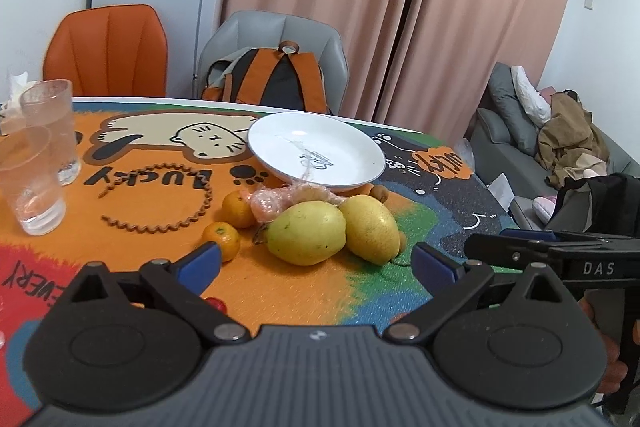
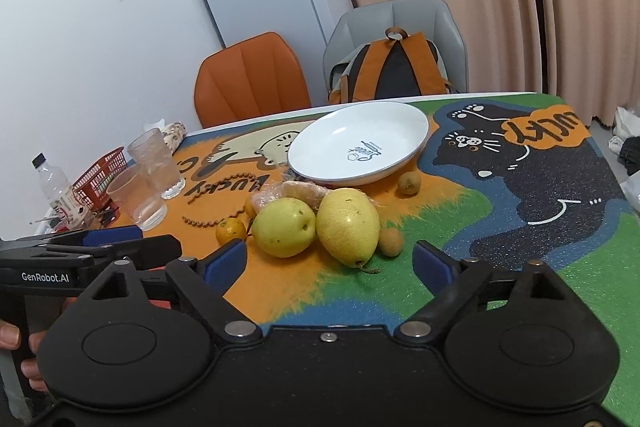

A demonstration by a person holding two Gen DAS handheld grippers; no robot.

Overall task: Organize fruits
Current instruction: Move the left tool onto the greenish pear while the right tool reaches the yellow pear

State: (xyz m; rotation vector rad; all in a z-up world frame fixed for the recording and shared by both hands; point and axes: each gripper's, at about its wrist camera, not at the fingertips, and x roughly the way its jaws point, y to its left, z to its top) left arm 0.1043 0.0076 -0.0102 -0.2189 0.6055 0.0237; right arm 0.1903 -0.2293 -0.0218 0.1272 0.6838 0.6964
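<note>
Both grippers, left and right, hover spread wide and empty, near the fruits heaped mid-table, which touch the near rim of the empty plate.

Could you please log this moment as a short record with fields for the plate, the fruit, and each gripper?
plate: white plate, empty, behind the fruit
fruit: two yellow pears side by side, small oranges and a wrapped fruit, all on the table mat
left gripper: open, holding nothing
right gripper: open, holding nothing
</note>
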